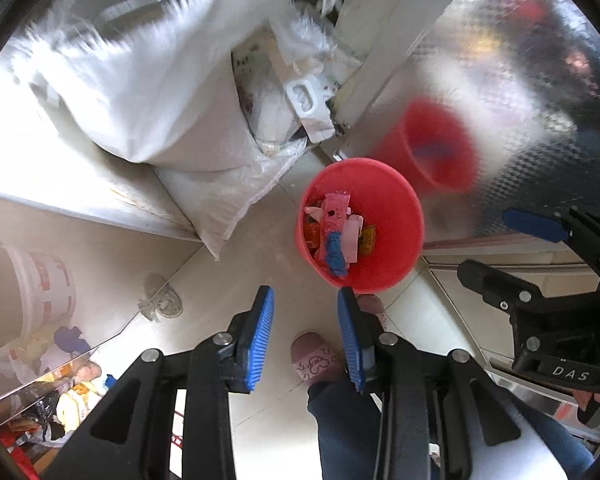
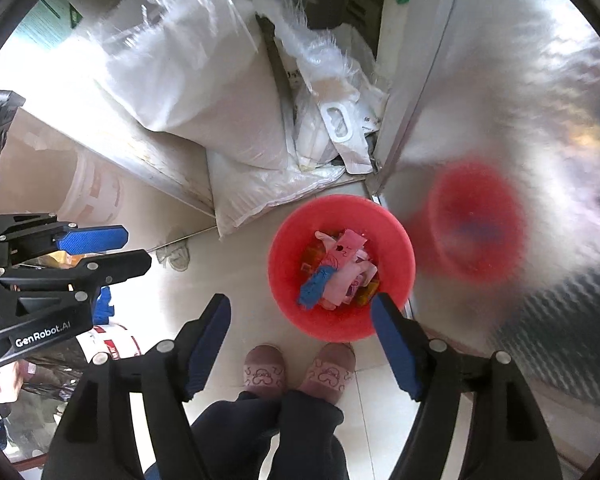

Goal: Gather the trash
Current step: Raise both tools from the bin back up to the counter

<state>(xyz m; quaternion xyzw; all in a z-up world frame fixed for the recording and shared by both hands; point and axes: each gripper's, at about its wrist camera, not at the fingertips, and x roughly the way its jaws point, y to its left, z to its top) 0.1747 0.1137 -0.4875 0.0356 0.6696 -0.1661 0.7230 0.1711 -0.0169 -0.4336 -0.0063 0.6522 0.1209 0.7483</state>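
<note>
- Right gripper [image 2: 300,344]: pointed almost straight down at the floor, blue pads spread wide, nothing between them. No earlier view to compare.
- Left gripper [image 1: 306,336]: also aimed downward, jaws only partly apart, a narrow gap between the ribbed blue pads, nothing held; only floor and a slipper show through the gap.
- Red bin [image 2: 340,268]: a round plastic waste bucket standing upright on the floor, just ahead of both grippers and toward the right side of each view. Its near rim lies close above the right gripper's right finger, so by my reading the right hand is the nearer one.
- Trash in the bin [image 2: 336,272]: pink wrappers, a crumpled blue piece, orange and yellow scraps, piled loosely at the bottom. Nothing loose lies on the tiles beside the bin that I can pick out.
- Pink slippers [image 2: 296,372]: the person's feet, directly below the grippers and just short of the bin.
- White woven sacks [image 2: 188,92]: heaped in the corner beyond the bin, with thin plastic bags [image 2: 332,120] beside them.
- Embossed metal panel [image 2: 520,120]: to the right of the bin, showing a blurred red reflection of it.
- White bucket [image 1: 44,292]: far left, against a low glossy wall; it may be partly a reflection.
- Judgement: more rubbish would have to be fetched from elsewhere.
</note>
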